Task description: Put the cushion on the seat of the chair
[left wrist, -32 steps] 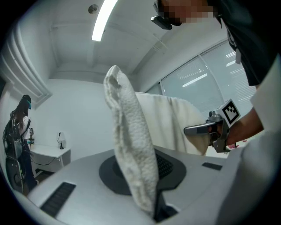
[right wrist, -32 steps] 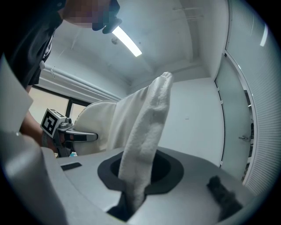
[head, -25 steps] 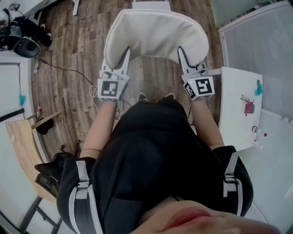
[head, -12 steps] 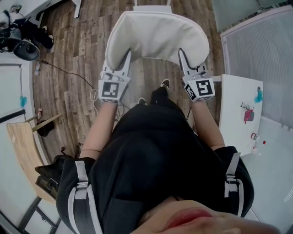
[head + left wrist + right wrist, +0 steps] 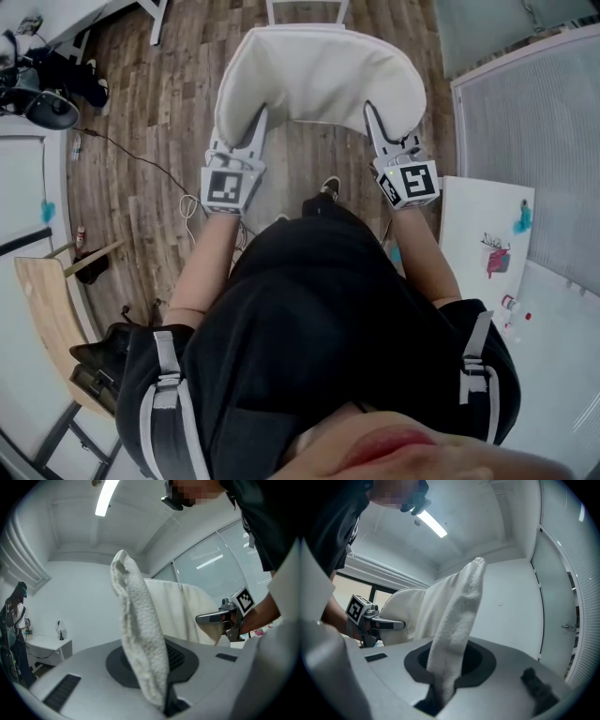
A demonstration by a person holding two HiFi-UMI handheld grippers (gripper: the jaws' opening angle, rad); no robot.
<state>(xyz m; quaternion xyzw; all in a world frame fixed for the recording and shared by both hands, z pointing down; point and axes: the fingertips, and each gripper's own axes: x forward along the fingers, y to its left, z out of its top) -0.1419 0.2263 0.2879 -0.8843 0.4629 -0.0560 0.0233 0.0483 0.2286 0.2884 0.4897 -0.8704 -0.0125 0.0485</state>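
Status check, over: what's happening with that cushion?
Left gripper, right gripper: both shut on cushion edge. Cushion held above wood floor, not yet placed. White table close at right.

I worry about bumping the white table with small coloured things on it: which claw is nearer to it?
Right. The right claw, shut on the cushion, is close beside the white table's corner; the left claw grips the cushion's other side, farther away.
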